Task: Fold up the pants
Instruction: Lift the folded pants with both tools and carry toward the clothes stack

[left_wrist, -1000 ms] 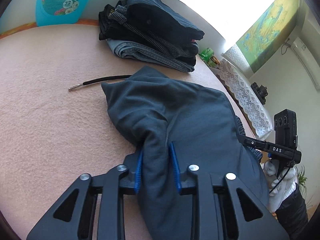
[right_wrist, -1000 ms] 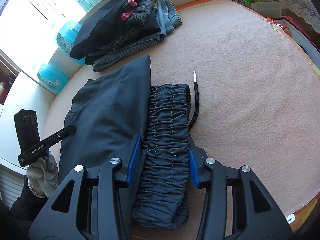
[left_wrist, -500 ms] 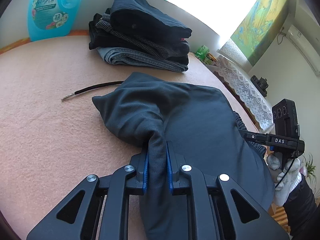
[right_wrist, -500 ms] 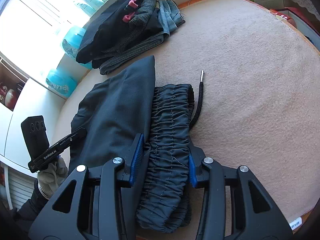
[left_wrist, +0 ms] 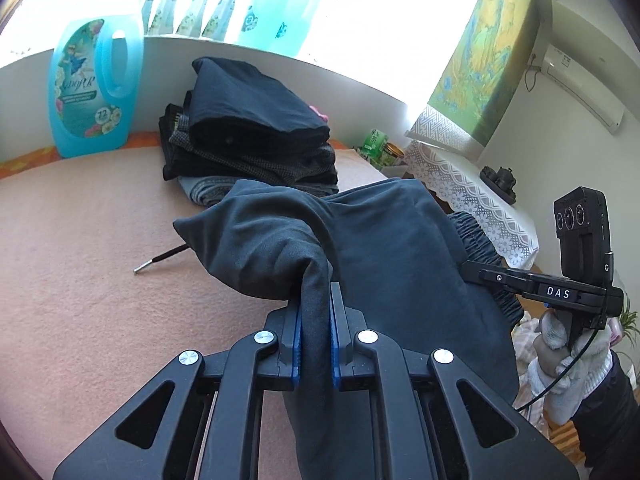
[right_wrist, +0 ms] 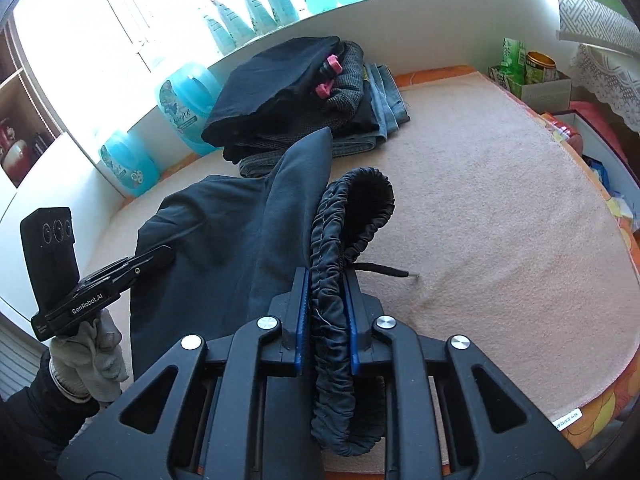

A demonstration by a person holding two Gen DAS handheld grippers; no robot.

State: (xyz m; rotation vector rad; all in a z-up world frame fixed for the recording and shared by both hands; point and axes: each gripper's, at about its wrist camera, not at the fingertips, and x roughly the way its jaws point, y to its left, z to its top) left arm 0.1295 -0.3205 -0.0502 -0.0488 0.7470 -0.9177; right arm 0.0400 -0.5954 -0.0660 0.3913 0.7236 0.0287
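Dark grey pants are lifted off the pink towel-covered table. My left gripper is shut on a bunched fold of the pants' leg fabric. My right gripper is shut on the gathered elastic waistband, which loops up above the jaws. The pants hang between the two grippers. The black drawstring trails from the waistband onto the table; its metal tip shows in the left wrist view. The right gripper's body appears at the right of the left wrist view, the left gripper's body at the left of the right wrist view.
A stack of folded dark clothes and jeans sits at the back of the table, also in the right wrist view. Blue detergent bottles stand by the wall. Cans and a box sit at the far right corner. The table's edge runs near right.
Both grippers closed on the pants and lifted them off the table. The waistband now arches up and the drawstring dangles.
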